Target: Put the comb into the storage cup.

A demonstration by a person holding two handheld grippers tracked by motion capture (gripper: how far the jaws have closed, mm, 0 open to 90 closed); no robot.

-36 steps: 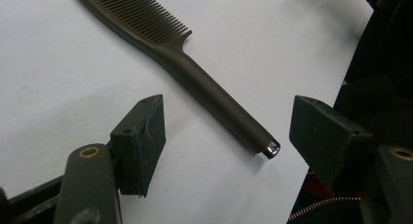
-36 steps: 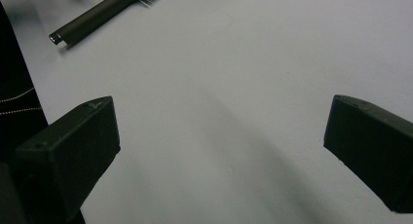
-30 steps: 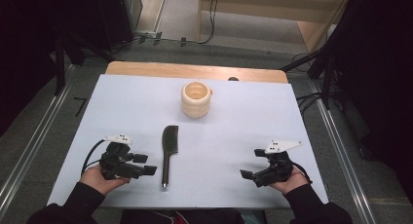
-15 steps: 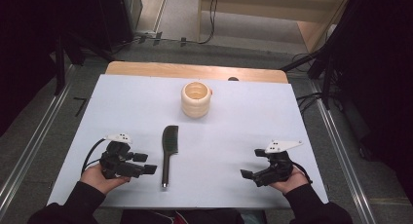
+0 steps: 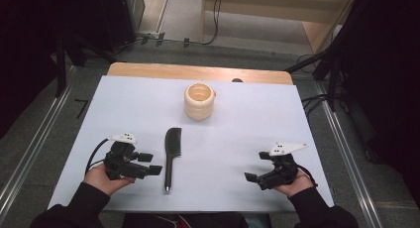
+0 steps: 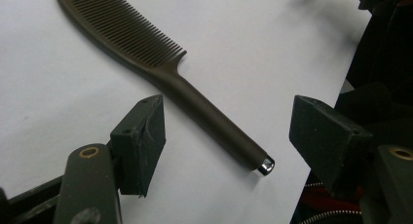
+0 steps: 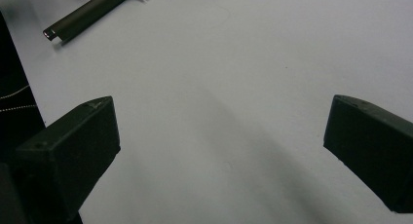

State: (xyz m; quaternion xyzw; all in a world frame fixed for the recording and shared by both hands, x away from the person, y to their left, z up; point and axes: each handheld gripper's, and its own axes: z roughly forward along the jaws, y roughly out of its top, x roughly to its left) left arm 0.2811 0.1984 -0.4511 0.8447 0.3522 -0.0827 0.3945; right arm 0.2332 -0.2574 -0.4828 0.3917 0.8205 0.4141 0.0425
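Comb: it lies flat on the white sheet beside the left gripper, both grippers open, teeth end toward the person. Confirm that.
Not quite: in the high view the comb points its teeth end away from the person, toward the cup; the handle end is nearest. The rest holds: left gripper and right gripper are open.

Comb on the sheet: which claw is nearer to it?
Left. The left claw sits open right beside the comb, level with its handle and not touching it. The right claw is open too, well off on the comb's other side.
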